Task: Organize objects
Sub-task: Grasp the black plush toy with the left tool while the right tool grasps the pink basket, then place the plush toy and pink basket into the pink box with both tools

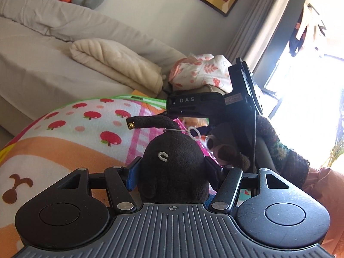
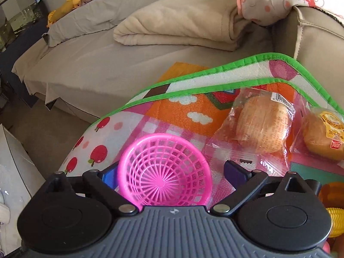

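Note:
My left gripper (image 1: 173, 169) is shut on a black plush toy (image 1: 172, 161), its blue pads pressing both sides of the body. The toy's tail with a small bell points left, and a white loop hangs from its top. Just behind it lies a brown plush with glasses (image 1: 223, 150). In the right wrist view a pink plastic basket (image 2: 163, 172) lies tilted on the play mat (image 2: 182, 107) between the fingers of my right gripper (image 2: 171, 171), which is open. Its right finger (image 2: 234, 172) stands apart from the rim; the left pad sits close beside it.
Two wrapped buns (image 2: 262, 126) (image 2: 324, 137) lie on the mat to the right, with yellow toy corn (image 2: 335, 221) at the edge. A beige sofa (image 2: 107, 60) with a folded blanket (image 2: 178, 25) lies beyond. The right tool's black housing (image 1: 236, 99) and a knitted sleeve (image 1: 279, 148) are close ahead.

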Demonstrator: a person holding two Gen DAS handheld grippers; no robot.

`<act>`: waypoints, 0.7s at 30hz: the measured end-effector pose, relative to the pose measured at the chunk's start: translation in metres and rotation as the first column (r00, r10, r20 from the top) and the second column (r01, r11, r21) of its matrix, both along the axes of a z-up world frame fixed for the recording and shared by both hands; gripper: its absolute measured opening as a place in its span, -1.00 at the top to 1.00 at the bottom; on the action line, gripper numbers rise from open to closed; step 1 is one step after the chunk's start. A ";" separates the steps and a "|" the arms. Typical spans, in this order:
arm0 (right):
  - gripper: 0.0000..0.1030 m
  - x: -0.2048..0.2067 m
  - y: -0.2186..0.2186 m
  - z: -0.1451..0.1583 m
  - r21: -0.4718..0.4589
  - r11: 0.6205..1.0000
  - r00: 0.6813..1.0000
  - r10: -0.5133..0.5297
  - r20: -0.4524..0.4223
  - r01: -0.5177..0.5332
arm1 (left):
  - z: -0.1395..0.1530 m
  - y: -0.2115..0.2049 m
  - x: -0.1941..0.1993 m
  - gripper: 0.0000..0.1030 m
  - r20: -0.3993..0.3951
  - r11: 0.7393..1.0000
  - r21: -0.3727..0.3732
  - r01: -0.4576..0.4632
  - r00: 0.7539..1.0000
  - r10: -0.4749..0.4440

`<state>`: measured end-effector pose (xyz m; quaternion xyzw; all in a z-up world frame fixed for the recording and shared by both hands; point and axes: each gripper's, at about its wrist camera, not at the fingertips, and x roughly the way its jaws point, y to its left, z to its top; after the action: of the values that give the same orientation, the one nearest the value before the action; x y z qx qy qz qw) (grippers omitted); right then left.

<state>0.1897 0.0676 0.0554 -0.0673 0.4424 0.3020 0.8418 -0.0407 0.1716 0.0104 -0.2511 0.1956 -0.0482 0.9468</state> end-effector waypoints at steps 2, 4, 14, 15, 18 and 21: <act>-0.60 -0.007 0.001 0.001 -0.027 0.999 0.999 0.019 0.029 -0.018 | 0.000 0.000 0.000 -0.29 0.000 1.000 -0.001 -0.001 1.000 0.001; -0.60 -0.013 -0.004 0.003 -0.025 1.000 0.999 0.015 0.029 -0.015 | 0.000 0.000 0.000 -0.29 0.001 1.000 0.000 -0.001 1.000 0.001; -0.60 -0.111 -0.093 0.067 0.055 0.998 0.994 -0.035 0.105 0.029 | 0.006 -0.013 0.002 -0.29 -0.019 0.996 0.091 0.013 1.000 -0.011; -0.60 -0.126 -0.107 0.074 0.054 0.998 0.991 -0.043 0.127 0.037 | 0.009 -0.019 0.002 -0.29 -0.026 0.993 0.111 0.031 0.999 -0.028; -0.60 -0.163 -0.150 0.081 0.059 0.995 0.986 -0.086 0.143 0.078 | 0.014 -0.040 -0.002 -0.29 -0.045 0.986 0.123 0.112 0.993 -0.107; -0.60 -0.197 -0.190 0.079 0.039 0.988 0.973 -0.156 0.172 0.152 | 0.022 -0.072 -0.007 -0.29 -0.059 0.961 0.170 0.217 0.976 -0.209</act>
<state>-0.0075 -0.1222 0.1341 -0.0484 0.3670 0.2343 0.8989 -0.0475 0.0996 0.0322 -0.1449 0.2442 -0.1272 0.9504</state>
